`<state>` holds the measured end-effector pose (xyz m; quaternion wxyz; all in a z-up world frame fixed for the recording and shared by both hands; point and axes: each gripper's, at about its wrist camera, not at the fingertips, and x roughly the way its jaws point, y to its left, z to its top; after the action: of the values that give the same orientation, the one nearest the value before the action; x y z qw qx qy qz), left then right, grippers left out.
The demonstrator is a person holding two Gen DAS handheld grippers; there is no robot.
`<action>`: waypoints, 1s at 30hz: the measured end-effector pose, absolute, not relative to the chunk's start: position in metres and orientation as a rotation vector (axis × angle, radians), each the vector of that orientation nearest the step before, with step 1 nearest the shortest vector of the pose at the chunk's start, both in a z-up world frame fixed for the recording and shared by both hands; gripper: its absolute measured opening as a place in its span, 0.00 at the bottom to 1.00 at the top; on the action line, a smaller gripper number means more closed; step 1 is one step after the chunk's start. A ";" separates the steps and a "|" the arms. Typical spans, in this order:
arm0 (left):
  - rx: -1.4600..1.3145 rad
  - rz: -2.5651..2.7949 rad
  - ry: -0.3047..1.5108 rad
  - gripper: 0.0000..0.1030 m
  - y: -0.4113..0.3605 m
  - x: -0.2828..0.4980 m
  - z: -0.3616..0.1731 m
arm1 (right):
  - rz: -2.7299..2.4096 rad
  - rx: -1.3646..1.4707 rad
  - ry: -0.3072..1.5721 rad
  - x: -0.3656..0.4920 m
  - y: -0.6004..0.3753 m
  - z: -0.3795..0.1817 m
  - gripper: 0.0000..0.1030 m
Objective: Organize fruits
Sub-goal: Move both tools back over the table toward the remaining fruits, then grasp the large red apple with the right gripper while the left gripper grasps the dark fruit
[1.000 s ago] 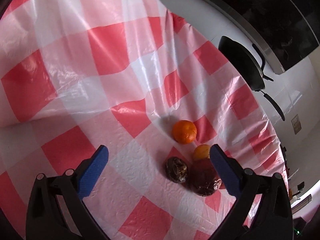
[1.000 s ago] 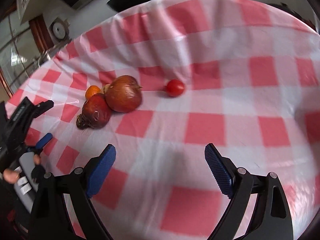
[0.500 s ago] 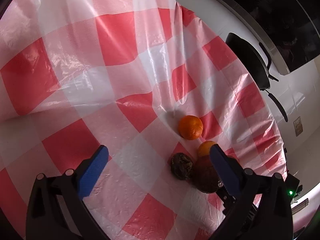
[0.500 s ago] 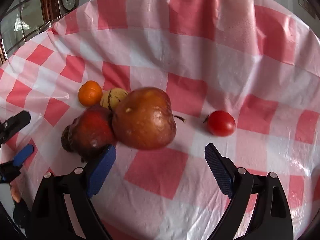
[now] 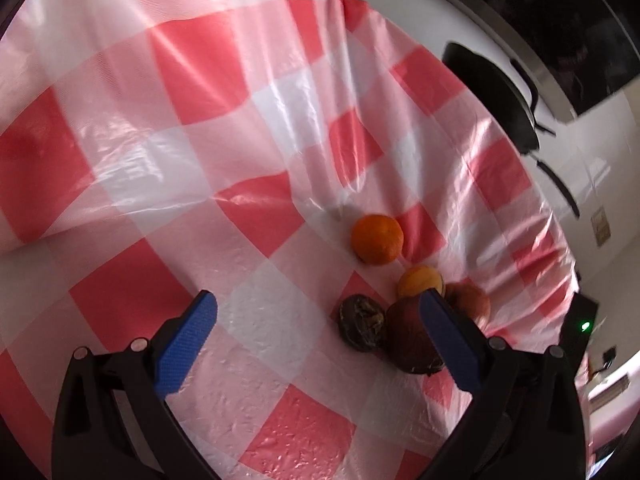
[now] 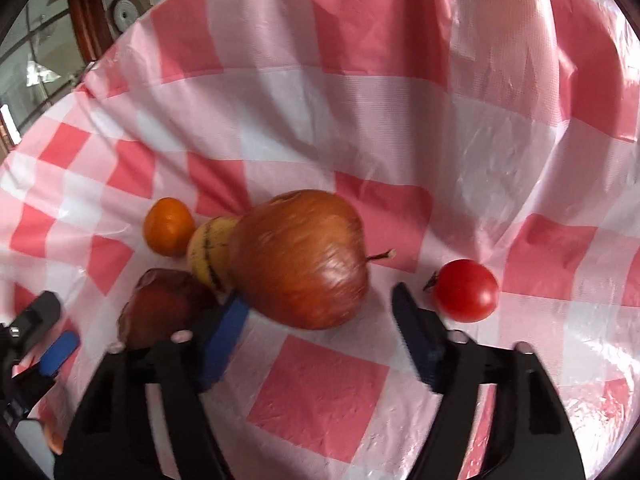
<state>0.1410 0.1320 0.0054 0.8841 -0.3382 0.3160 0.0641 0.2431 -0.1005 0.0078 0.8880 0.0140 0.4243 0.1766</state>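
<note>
Since a second ago the right claw (image 6: 316, 300) has come in close to the fruit pile, and its jaws have just been closing around the big brown-red apple (image 6: 300, 258), which sits between the blue pads (image 6: 224, 332); the left pad looks to be against or just beside the apple's lower side, while the right pad stands a little clear of it, so the grip is not yet made (motion blur makes the contact hard to judge); the apple lies on the red-and-white checked cloth (image 6: 320, 392) covering the counter, with its stem pointing toward a small red tomato (image 6: 466, 290) that rests apart, just outside the right pad; touching the apple on its other side is a yellow fruit with dark streaks (image 6: 208, 252), and beside that an orange (image 6: 168, 226); a dark red, wrinkled fruit (image 6: 164, 304) sits in front of the yellow one, close by the left pad; at the lower left edge of the right wrist view the other tool shows; the left claw (image 5: 318, 312) is open wide with nothing between its pads, hovering over bare cloth (image 5: 280, 320); in its view the same pile lies near its right pad, with the orange (image 5: 377, 239) a little apart from the rest and a shrivelled dark fruit (image 5: 362, 322) at the near side
</note>
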 end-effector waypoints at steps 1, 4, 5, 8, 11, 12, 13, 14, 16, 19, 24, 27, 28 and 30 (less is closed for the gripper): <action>-0.684 0.128 0.667 0.98 0.129 0.143 0.006 | 0.385 0.035 0.872 0.241 -0.105 0.009 0.52; -0.638 0.102 0.700 0.98 0.123 0.149 0.006 | 0.355 0.065 0.838 0.229 -0.120 0.012 0.51; -0.632 0.094 0.712 0.98 0.123 0.151 0.005 | 0.361 0.109 0.829 0.226 -0.128 0.013 0.51; -0.553 0.069 0.769 0.98 0.118 0.160 0.005 | 0.340 0.159 0.824 0.207 -0.145 0.013 0.51; -0.454 0.048 0.814 0.98 0.110 0.168 0.006 | 0.356 0.164 0.842 0.181 -0.160 0.016 0.51; -0.427 0.038 0.827 0.98 0.107 0.170 0.006 | 0.365 0.160 0.846 0.170 -0.164 0.017 0.51; -0.395 0.021 0.841 0.98 0.104 0.172 0.006 | 0.374 0.147 0.849 0.162 -0.167 0.018 0.51; -0.375 0.007 0.850 0.98 0.101 0.173 0.006 | 0.379 0.127 0.851 0.153 -0.168 0.019 0.51; -0.323 -0.007 0.868 0.98 0.094 0.175 0.005 | 0.373 0.087 0.848 0.137 -0.171 0.023 0.51; -0.266 0.004 0.882 0.98 0.083 0.178 0.005 | 0.369 0.076 0.844 0.135 -0.170 0.024 0.53; -0.198 0.008 0.891 0.97 0.069 0.183 0.003 | 0.326 0.065 0.848 0.149 -0.161 0.025 0.54; -0.214 0.021 0.885 0.95 0.073 0.187 0.003 | 0.306 0.080 0.881 0.160 -0.156 0.018 0.60; -0.222 0.024 0.879 0.93 0.075 0.188 0.004 | 0.307 0.096 0.886 0.163 -0.156 0.016 0.64; -0.220 0.034 0.873 0.88 0.078 0.191 0.004 | 0.297 0.127 0.894 0.169 -0.156 0.012 0.65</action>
<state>0.1910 0.0782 0.0037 0.9003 -0.1062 0.4219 0.0162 0.1691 -0.1556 0.0116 0.8891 0.0610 0.4304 0.1432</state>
